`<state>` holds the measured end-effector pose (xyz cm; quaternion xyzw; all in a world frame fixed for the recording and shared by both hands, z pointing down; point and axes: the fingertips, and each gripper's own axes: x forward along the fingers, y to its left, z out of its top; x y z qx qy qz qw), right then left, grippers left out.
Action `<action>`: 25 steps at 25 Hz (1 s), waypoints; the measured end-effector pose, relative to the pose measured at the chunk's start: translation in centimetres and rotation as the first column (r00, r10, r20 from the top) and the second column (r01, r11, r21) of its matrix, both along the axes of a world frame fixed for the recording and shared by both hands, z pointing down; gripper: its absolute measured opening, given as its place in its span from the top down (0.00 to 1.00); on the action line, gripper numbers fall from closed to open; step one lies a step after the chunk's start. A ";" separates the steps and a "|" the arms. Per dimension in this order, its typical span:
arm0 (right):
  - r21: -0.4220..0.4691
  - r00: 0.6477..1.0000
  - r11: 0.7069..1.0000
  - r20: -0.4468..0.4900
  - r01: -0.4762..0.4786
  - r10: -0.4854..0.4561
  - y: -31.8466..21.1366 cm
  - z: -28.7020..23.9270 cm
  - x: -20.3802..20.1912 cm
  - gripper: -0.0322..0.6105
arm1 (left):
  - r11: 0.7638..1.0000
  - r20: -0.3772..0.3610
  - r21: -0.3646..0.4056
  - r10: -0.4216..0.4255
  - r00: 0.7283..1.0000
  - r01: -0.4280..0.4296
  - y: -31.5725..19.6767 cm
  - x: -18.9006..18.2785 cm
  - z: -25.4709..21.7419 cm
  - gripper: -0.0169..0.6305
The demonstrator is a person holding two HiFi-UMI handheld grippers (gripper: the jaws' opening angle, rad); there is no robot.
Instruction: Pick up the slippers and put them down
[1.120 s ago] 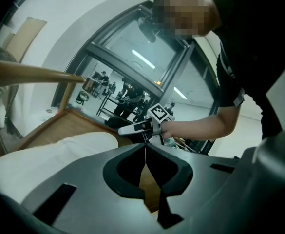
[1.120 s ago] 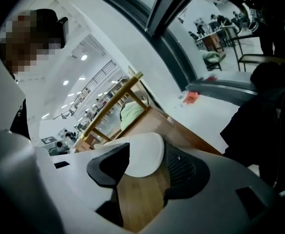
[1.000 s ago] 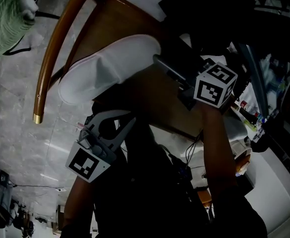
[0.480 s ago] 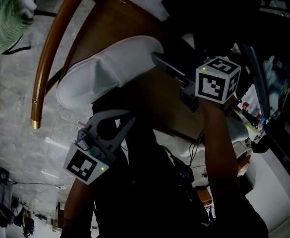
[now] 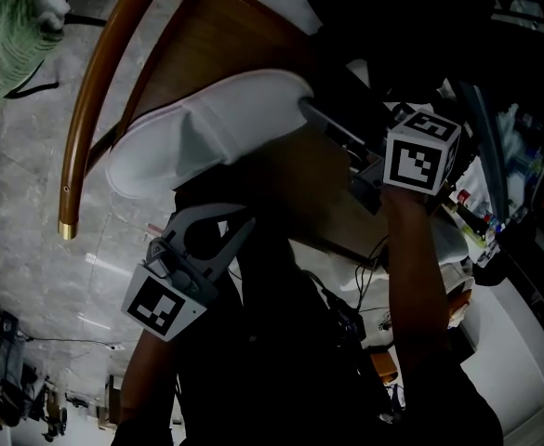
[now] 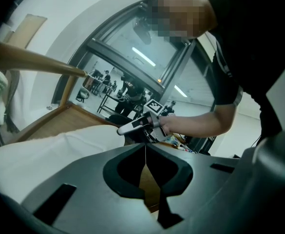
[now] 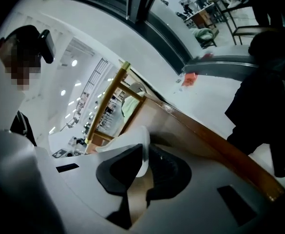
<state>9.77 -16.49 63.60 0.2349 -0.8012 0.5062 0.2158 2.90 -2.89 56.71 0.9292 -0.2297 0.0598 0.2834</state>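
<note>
A white slipper [image 5: 206, 133] lies on the brown wooden chair seat [image 5: 218, 37], its toe pointing to the lower left. My right gripper [image 5: 307, 110] is at its heel end. In the right gripper view its jaws are closing, and the slipper's thin white rim [image 7: 141, 156] is pinched between the pads of the right gripper [image 7: 143, 165]. My left gripper [image 5: 242, 219] hangs below the slipper, apart from it. In the left gripper view the left gripper [image 6: 145, 149] is shut with nothing in it; the slipper [image 6: 45, 150] stretches to its left.
The chair's curved wooden back rail [image 5: 93, 110] runs down the left side of the seat. A green cloth [image 5: 9, 35] hangs at the upper left over a pale marble floor [image 5: 39, 249]. Cluttered items and cables [image 5: 476, 221] lie at the right.
The right gripper's jaws have closed onto the slipper's heel rim, and its marker cube has rolled and shifted slightly right. The left gripper has stayed in place.
</note>
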 end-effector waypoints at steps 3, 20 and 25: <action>0.009 0.997 0.999 0.071 -0.036 0.035 0.4 -1.3 0.2 0.88 | 1.000 0.009 -0.003 -0.004 1.000 0.004 0.1 -0.4 0.2 0.95; -0.013 0.903 0.978 0.383 -0.208 0.197 3.1 -11.1 1.9 0.89 | 0.995 0.034 0.008 -0.096 0.995 0.096 2.4 -3.3 -3.7 0.95; -0.016 0.882 0.966 0.405 -0.257 0.242 4.5 -14.1 3.8 0.89 | 0.991 0.048 0.042 -0.129 0.991 0.127 2.2 -4.7 -6.4 0.95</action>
